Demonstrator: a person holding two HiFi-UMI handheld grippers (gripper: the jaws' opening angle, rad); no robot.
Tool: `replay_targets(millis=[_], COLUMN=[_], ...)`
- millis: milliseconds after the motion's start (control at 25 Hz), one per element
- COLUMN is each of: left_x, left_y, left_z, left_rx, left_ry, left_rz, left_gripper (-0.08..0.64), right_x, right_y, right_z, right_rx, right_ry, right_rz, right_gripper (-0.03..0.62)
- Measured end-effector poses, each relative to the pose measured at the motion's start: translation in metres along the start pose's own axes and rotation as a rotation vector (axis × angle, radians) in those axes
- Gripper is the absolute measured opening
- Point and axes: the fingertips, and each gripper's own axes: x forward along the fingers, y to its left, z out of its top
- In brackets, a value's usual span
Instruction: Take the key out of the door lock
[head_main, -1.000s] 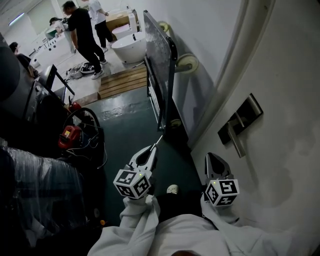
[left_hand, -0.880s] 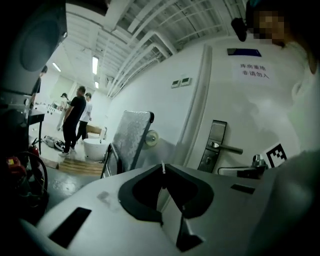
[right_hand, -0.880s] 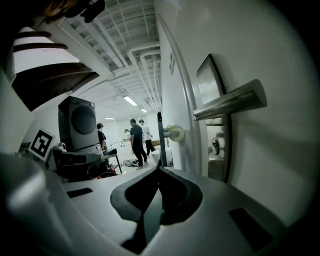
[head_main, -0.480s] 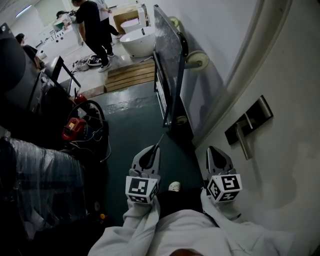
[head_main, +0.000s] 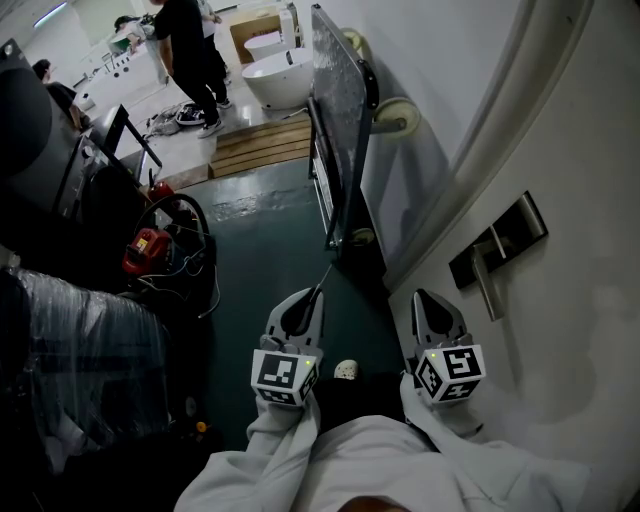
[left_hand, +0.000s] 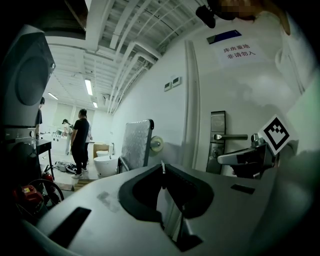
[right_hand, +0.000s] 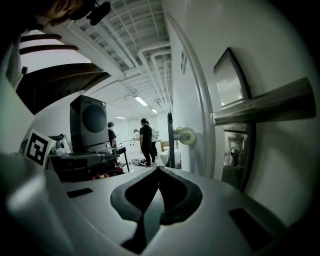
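The door's dark lock plate (head_main: 500, 235) with its lever handle (head_main: 486, 282) is on the white door at the right. In the right gripper view its keyhole (right_hand: 233, 156) shows bare below the handle (right_hand: 265, 106). My left gripper (head_main: 315, 295) is shut on the thin metal key (head_main: 323, 277), which sticks out past the tips, away from the door. The left gripper view shows the key (left_hand: 162, 164) edge-on at the tips of the left gripper (left_hand: 163, 173), with the lock plate (left_hand: 217, 142) beyond. My right gripper (head_main: 421, 297) hovers beside the door, below the lock. In its own view the right gripper (right_hand: 159, 170) is shut on nothing.
A metal-panelled cart (head_main: 335, 110) stands against the wall ahead. A white tub (head_main: 280, 80) and people (head_main: 190, 45) are farther back. A red machine with cables (head_main: 145, 250) and plastic-wrapped goods (head_main: 70, 360) line the left. The dark green floor (head_main: 270, 240) runs between.
The left gripper has rolled about its own line, its marker cube turning, with the key still in its jaws. The right gripper has shifted slightly along the door.
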Motion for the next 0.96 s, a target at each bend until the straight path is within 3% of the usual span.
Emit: replay_targets(millis=[960], left_x=[0.002], left_y=[-0.011], left_z=[-0.01], left_rx=[-0.019], left_ry=[0.028], left_rz=[-0.04], left_gripper=[0.028], right_x=[-0.011], right_y=[0.001], right_z=[-0.006], right_rx=[0.005], right_ry=[0.002], right_rz=[-0.023], right_gripper=[0.051])
